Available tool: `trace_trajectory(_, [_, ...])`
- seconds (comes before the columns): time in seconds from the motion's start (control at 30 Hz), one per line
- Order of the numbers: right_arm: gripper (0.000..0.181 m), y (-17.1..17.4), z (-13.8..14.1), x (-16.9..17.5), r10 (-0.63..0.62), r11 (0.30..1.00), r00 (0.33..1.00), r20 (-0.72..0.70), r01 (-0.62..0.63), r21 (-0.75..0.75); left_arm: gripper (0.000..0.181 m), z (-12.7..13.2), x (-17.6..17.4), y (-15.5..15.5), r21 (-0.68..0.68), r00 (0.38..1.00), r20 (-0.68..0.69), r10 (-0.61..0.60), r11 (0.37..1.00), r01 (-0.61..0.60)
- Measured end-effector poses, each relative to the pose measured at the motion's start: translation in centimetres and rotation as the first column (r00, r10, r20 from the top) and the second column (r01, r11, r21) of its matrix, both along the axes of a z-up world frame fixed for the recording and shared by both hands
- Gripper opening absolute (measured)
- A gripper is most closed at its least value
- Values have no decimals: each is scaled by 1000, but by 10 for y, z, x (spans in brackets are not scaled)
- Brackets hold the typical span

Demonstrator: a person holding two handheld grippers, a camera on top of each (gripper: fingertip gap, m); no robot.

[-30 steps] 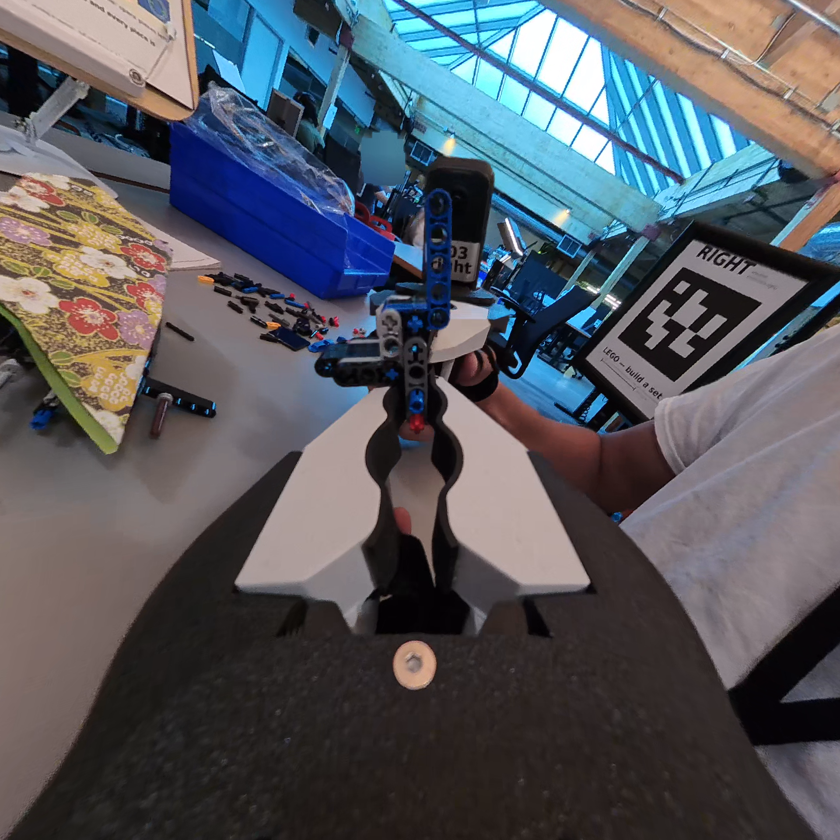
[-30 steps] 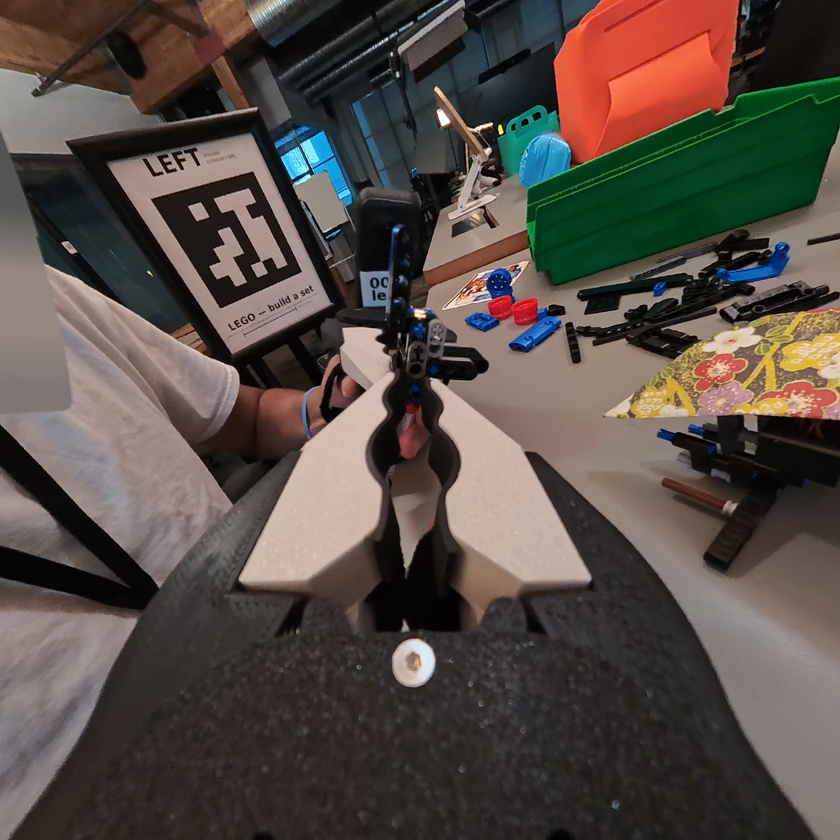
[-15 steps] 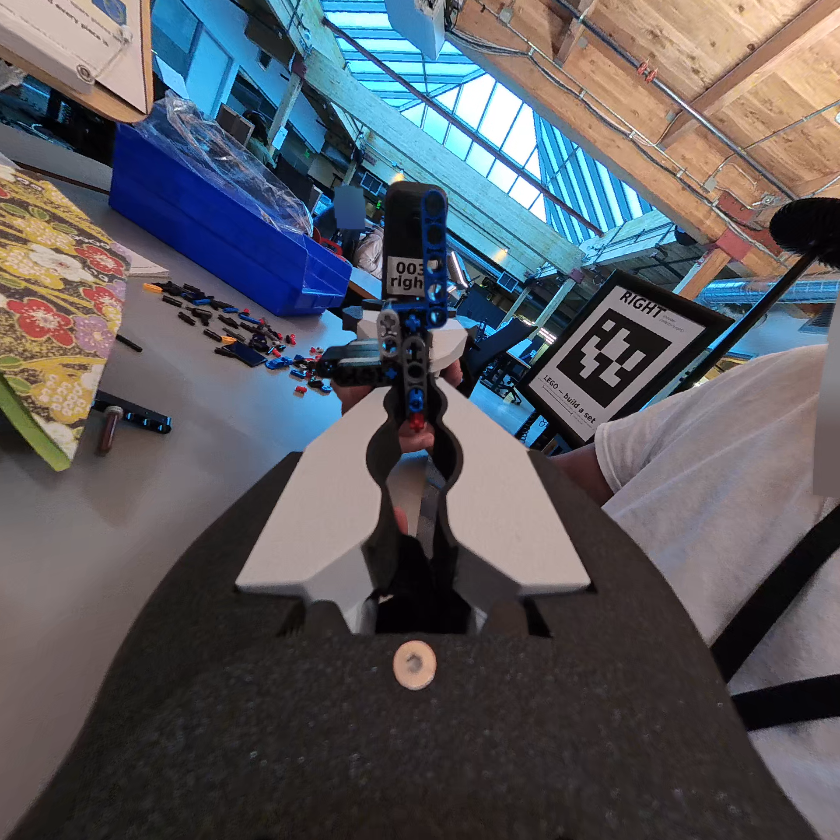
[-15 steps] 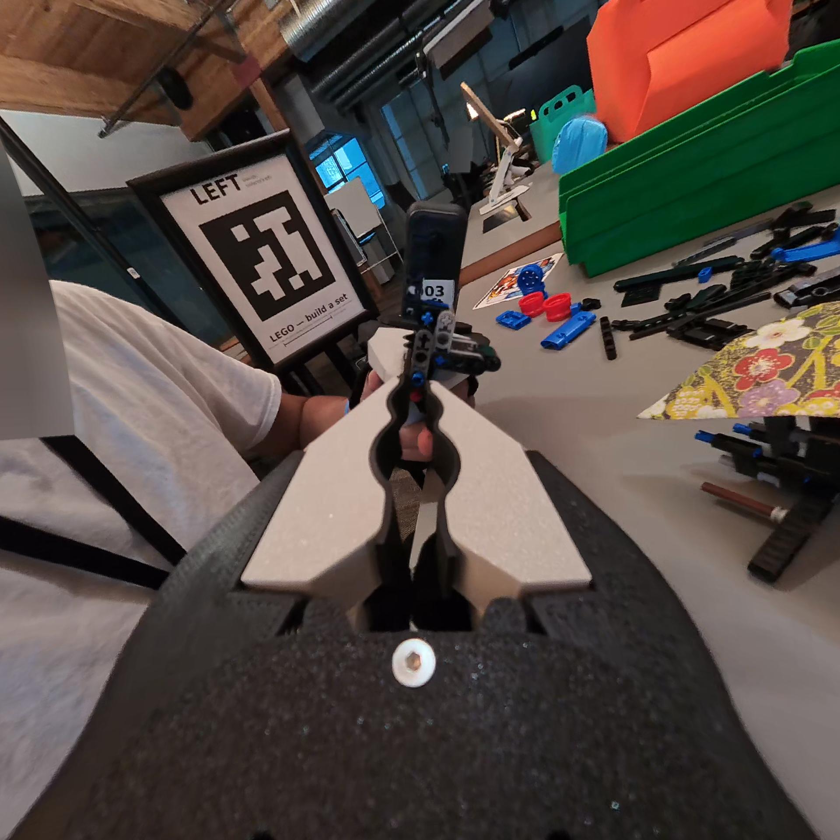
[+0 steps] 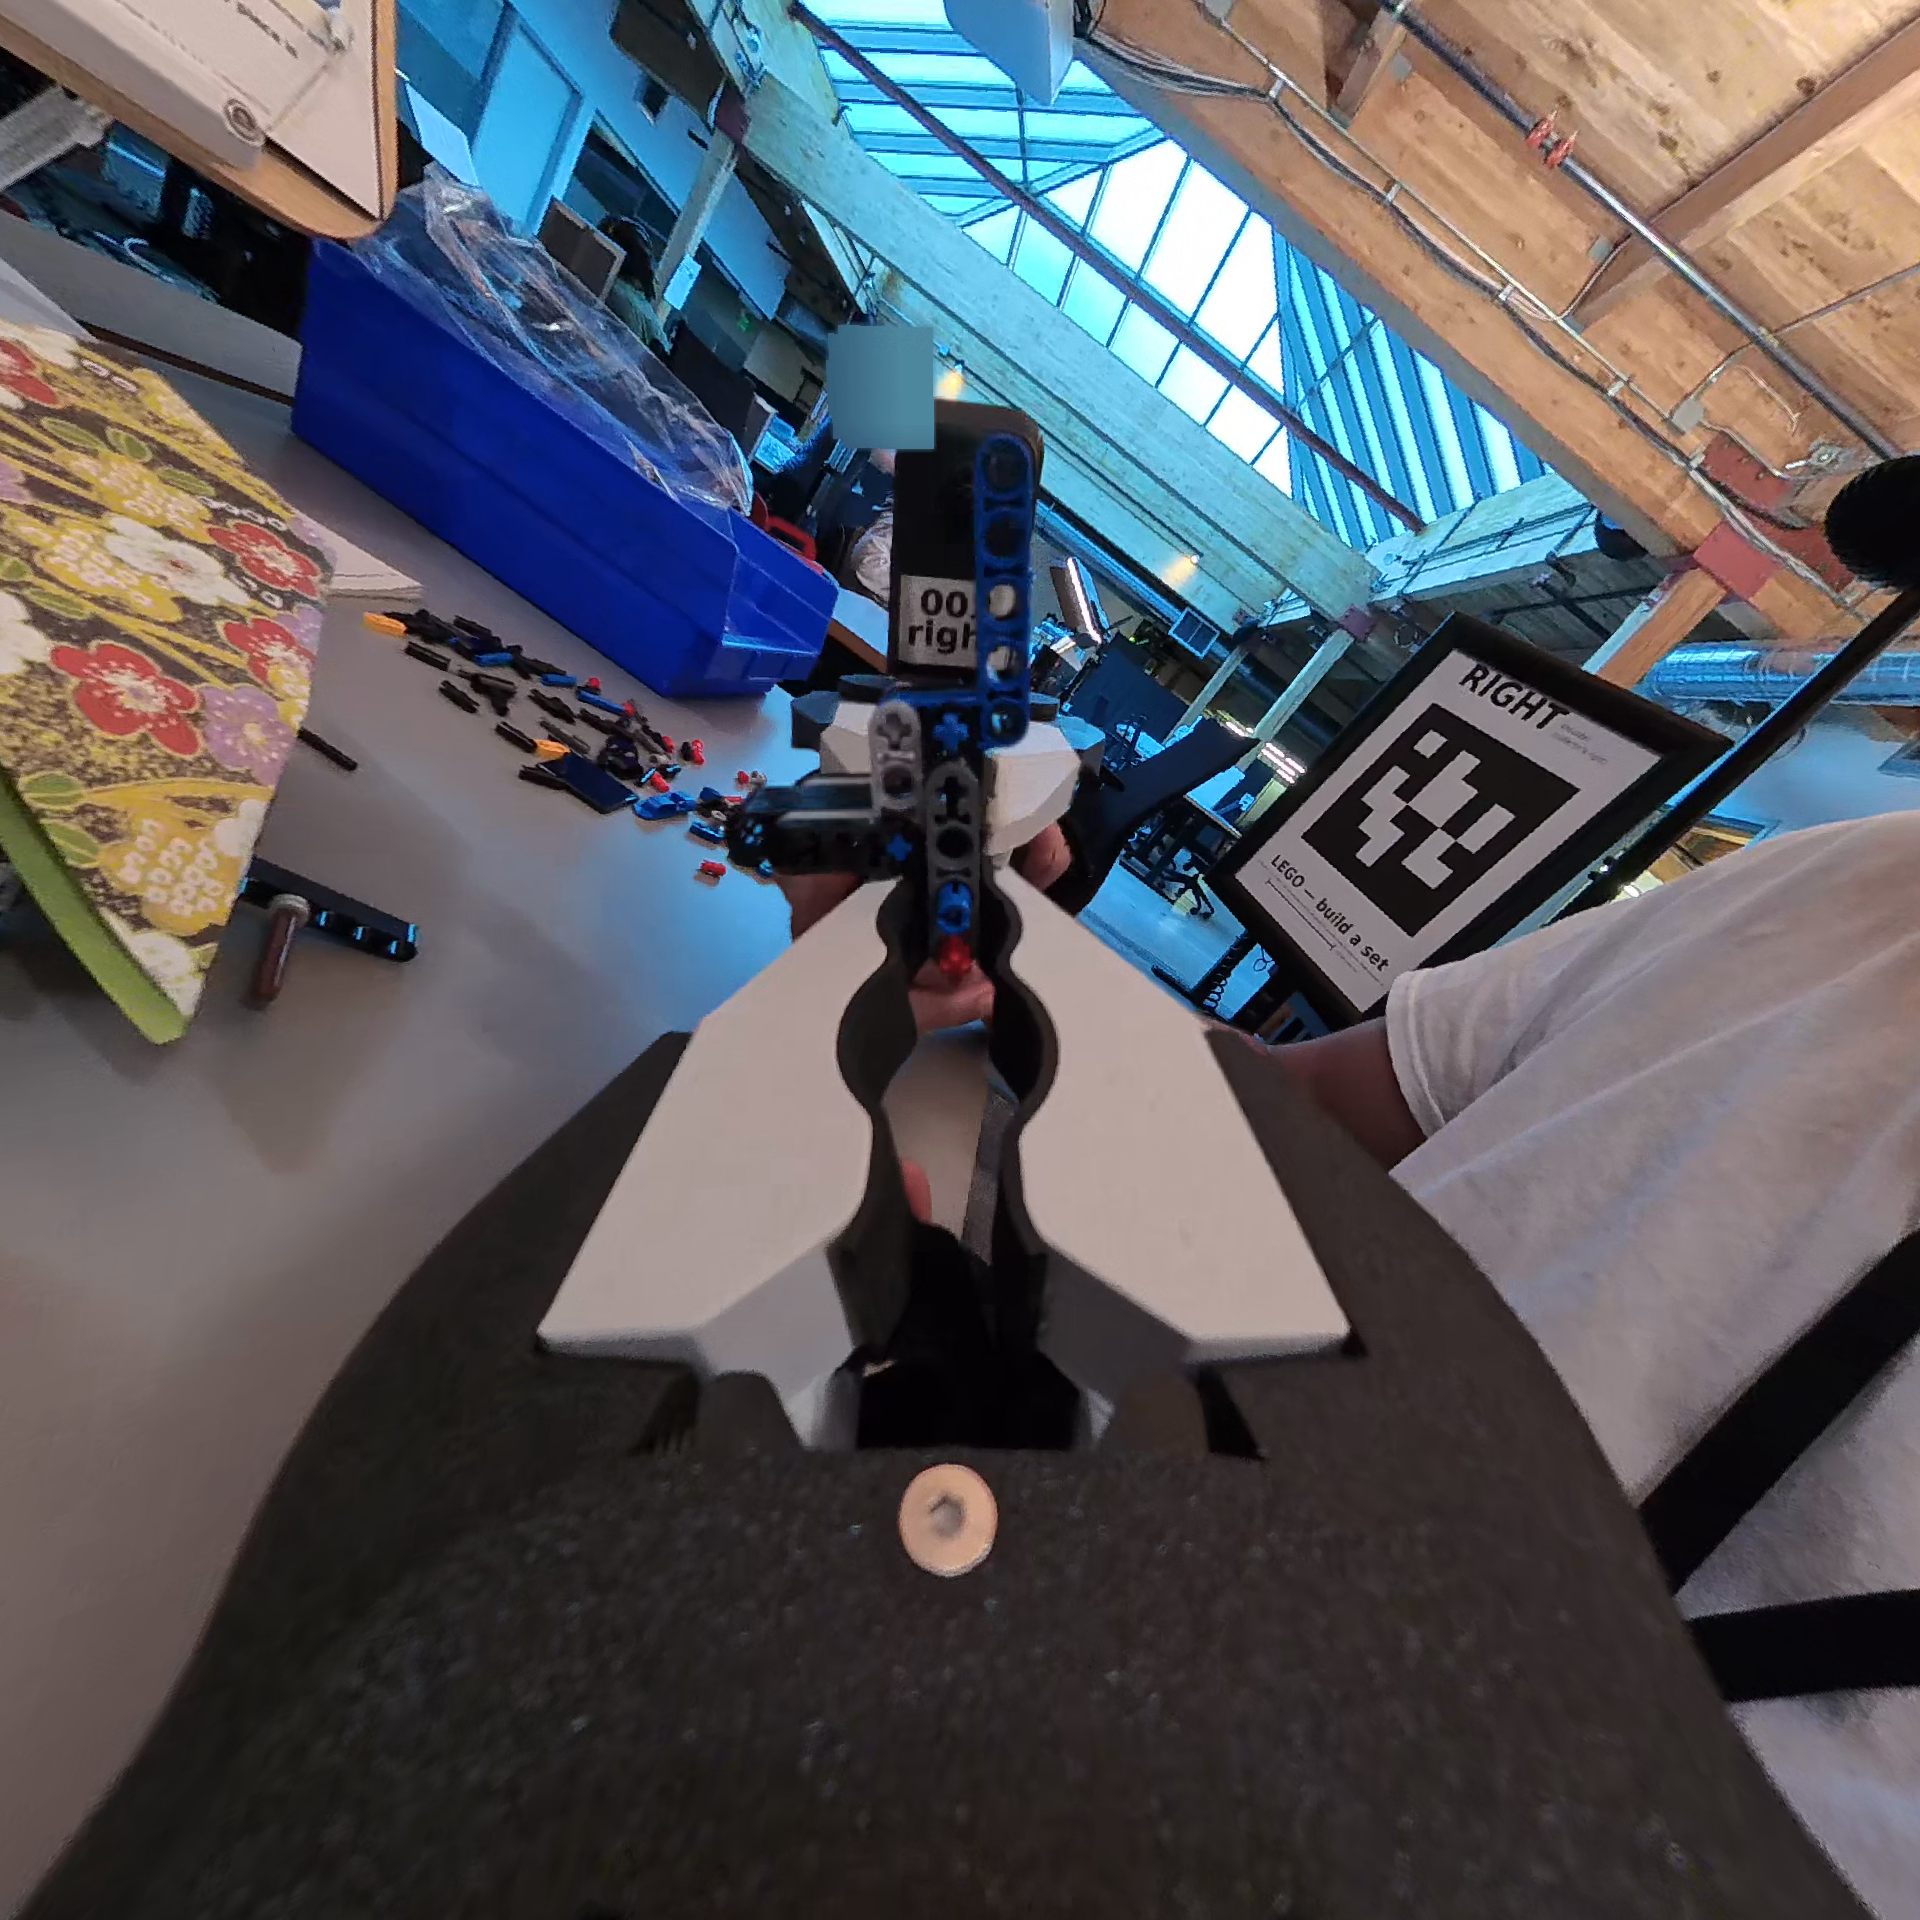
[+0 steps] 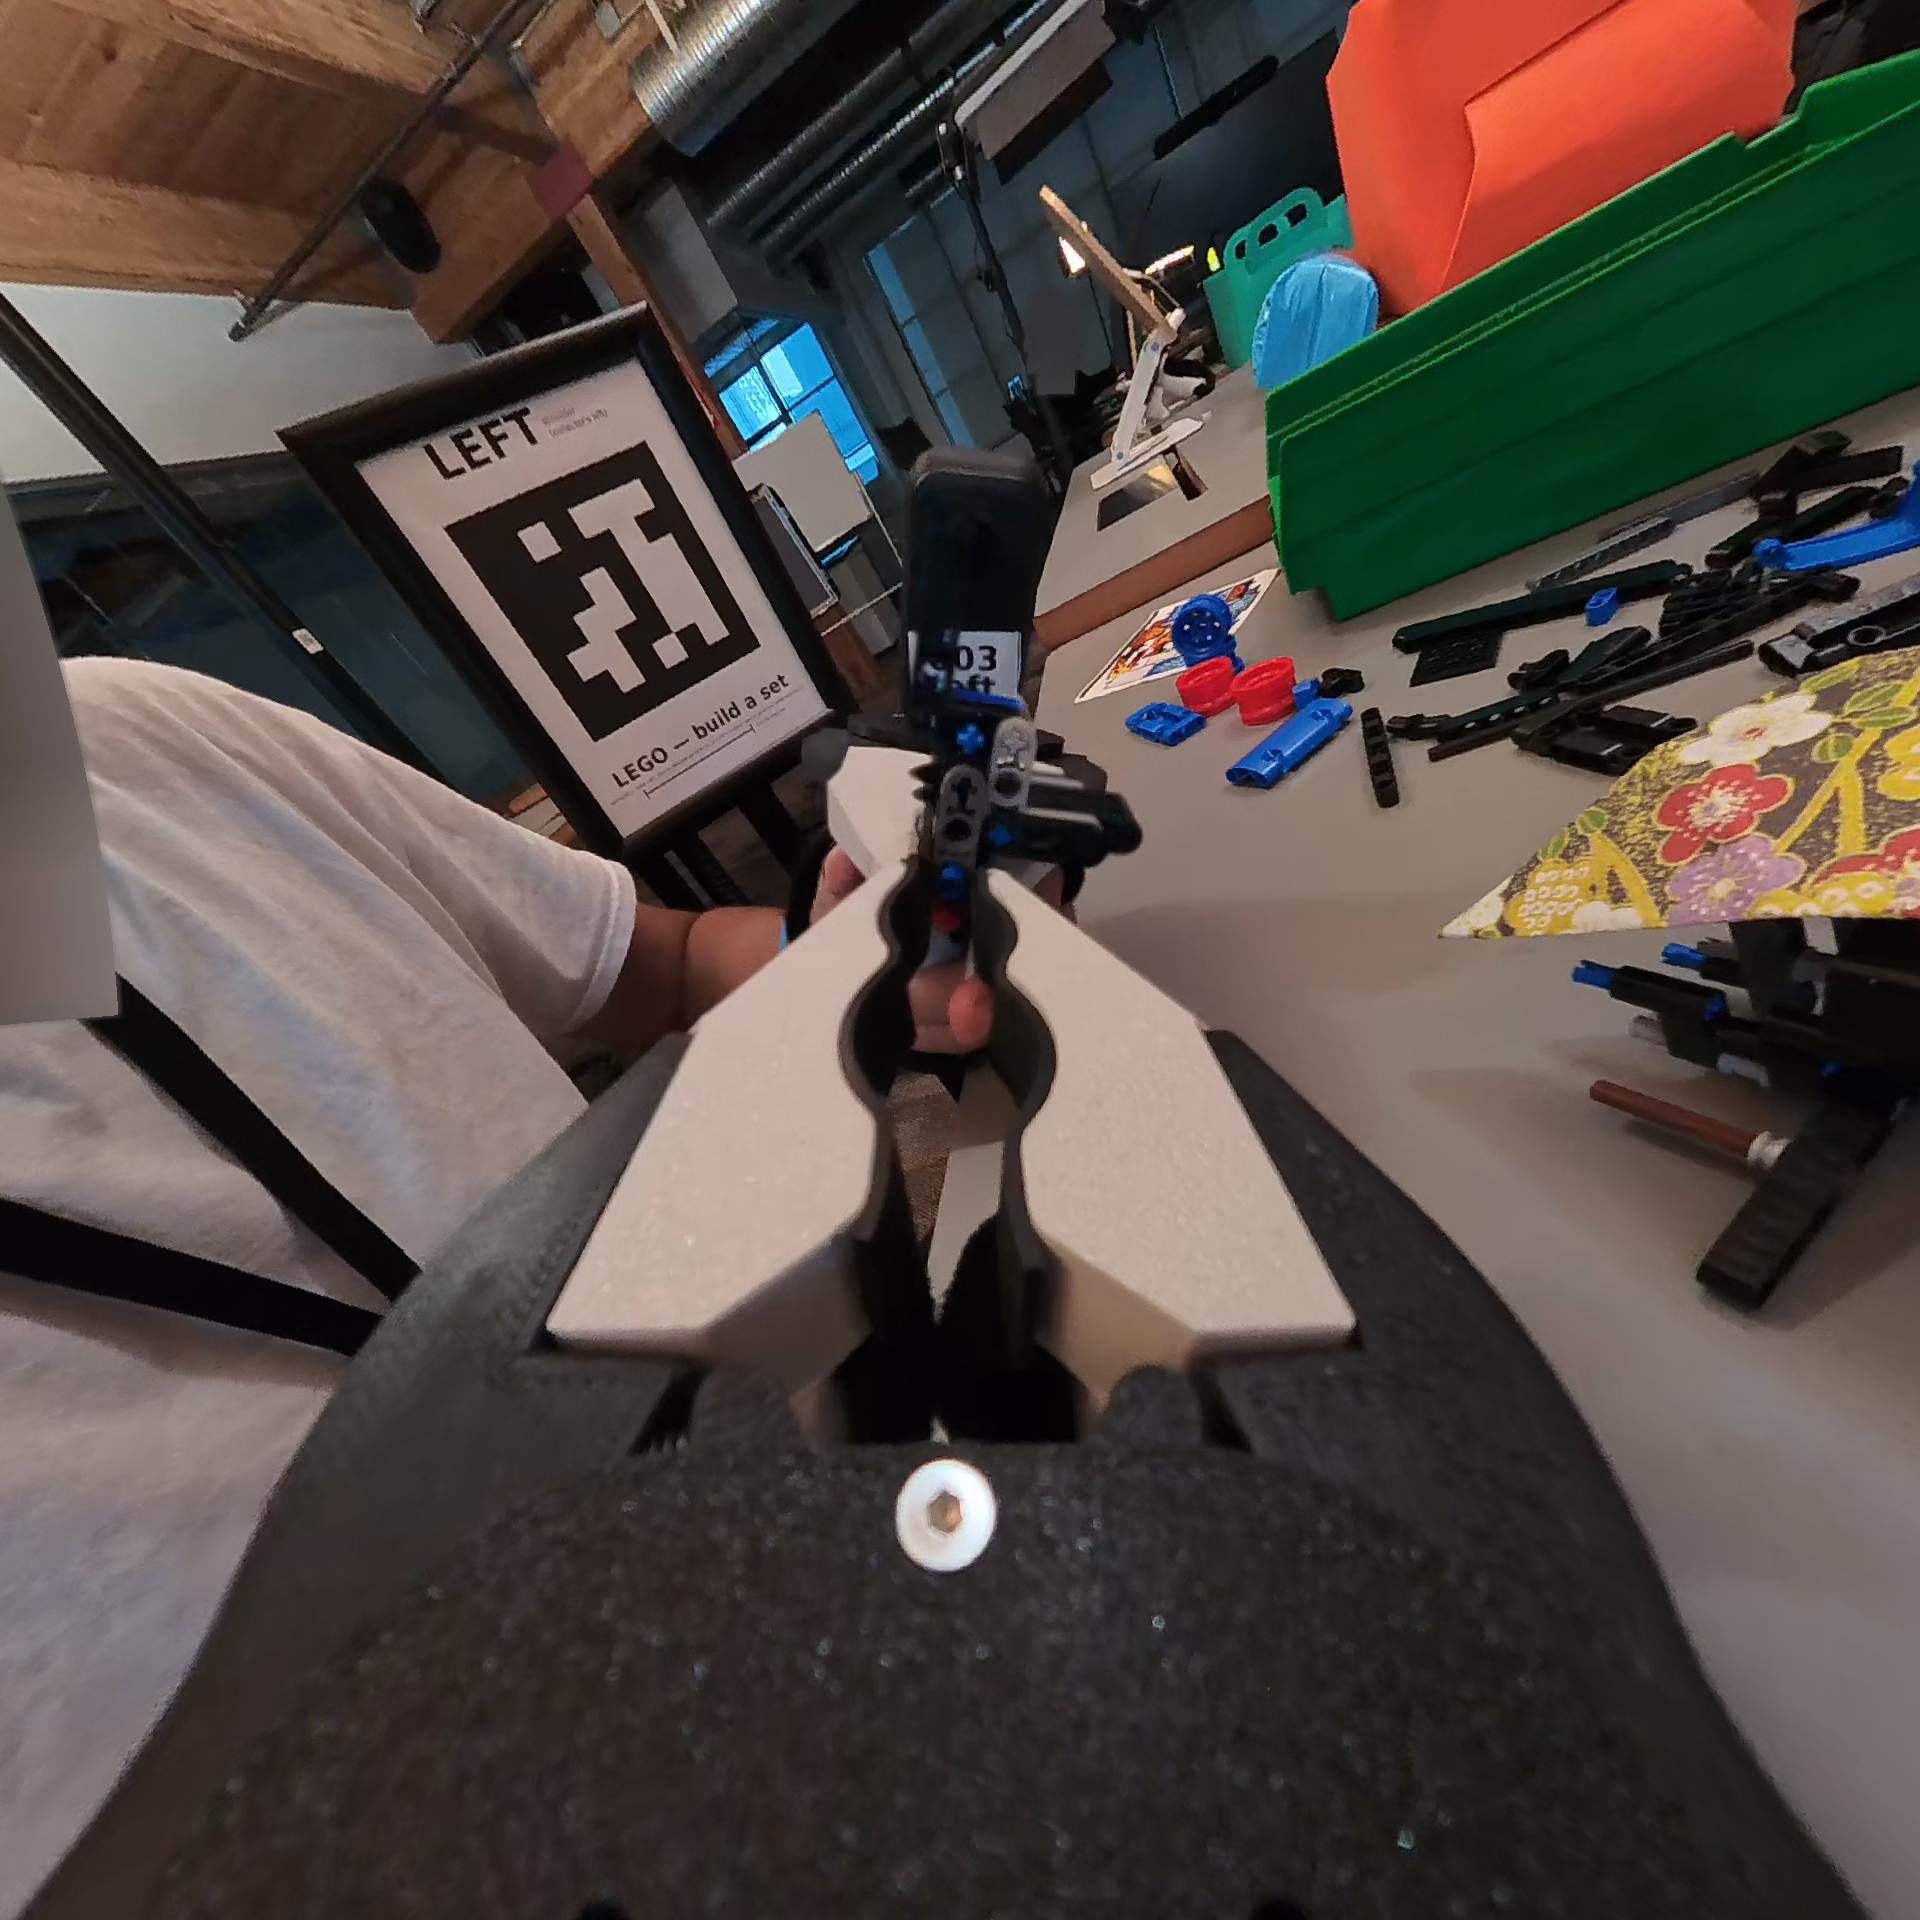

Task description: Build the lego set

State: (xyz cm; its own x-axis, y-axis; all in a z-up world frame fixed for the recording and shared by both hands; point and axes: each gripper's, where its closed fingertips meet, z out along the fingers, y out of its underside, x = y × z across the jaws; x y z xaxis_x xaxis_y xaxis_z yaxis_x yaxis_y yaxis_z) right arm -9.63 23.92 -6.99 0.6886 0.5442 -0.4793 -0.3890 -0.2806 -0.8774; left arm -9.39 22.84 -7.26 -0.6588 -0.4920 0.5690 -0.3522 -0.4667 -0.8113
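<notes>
I have both claws pinched on the same small lego assembly (image 5: 940, 800), held up in the air above the desk (image 5: 312, 1122). My left claw (image 5: 951, 935) is closed on its lower end, where a red pin shows between the tips; a blue beam (image 5: 1003, 582) stands up from it. My right claw (image 6: 951, 914) grips the same piece from the opposite side. Loose black and blue parts (image 6: 1621, 675) lie well apart on the desk, near a green bin (image 6: 1558, 416). A floral sheet (image 6: 1745, 810) covers another black build (image 6: 1787, 1018).
</notes>
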Motion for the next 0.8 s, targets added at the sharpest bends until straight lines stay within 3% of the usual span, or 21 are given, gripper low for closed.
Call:
trace_trajectory(0.2, [6, 0, -3, 1, -3, 1000, 1000, 14, 3, -13, 5, 3, -1, 9, -11, 999, 16, 29, 1000, -29])
trace_trajectory(0.5, [6, -2, 4, -2, 29, 1000, 997, -76, -28, 12, 5, 9, -4, 8, -62, 998, 47, 30, 998, -27])
trace_trajectory(0.8, [6, -3, 1, 0, -4, 1000, 1000, -15, 4, 22, 6, 8, -1, 5, -60, 997, 47, 63, 996, -60])
